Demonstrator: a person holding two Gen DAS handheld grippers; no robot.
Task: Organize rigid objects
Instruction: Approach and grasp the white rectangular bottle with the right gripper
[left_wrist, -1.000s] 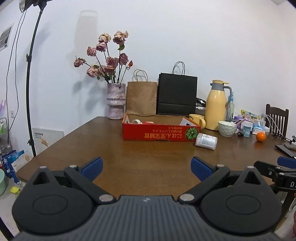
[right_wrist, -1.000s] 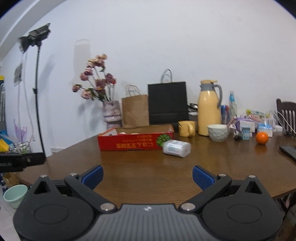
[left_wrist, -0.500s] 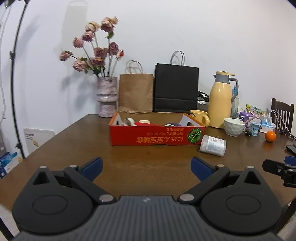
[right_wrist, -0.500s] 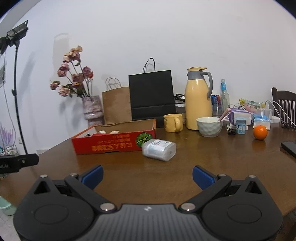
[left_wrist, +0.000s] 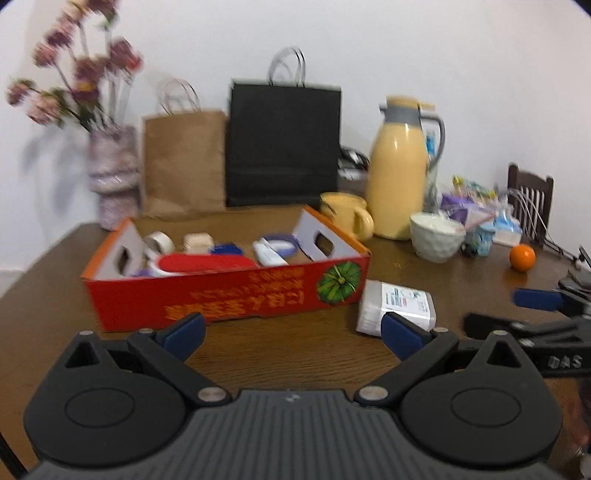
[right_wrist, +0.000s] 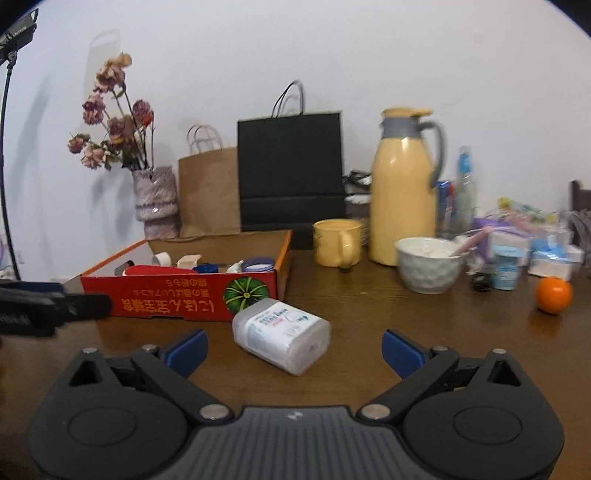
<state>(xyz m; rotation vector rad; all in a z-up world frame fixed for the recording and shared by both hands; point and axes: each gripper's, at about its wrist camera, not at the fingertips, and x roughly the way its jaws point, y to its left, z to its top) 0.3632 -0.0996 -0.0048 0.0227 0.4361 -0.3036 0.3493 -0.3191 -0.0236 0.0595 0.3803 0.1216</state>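
With both sets of jaws spread and empty, the right gripper (right_wrist: 291, 345), which has just been narrowing slightly, lines up on the white plastic container (right_wrist: 282, 334) lying just near-right of the red box (right_wrist: 177, 299), so the approach is in hand; next comes clamping it and lifting it in, while the left gripper (left_wrist: 291, 332) waits.

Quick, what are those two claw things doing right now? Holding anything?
Left gripper: open, holding nothing.
Right gripper: open, jaws just closing slightly, nothing gripped; the white plastic container lies ahead.

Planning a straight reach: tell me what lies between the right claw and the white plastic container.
Only bare wooden table separates the open right claw from the white plastic container, per the right wrist view.
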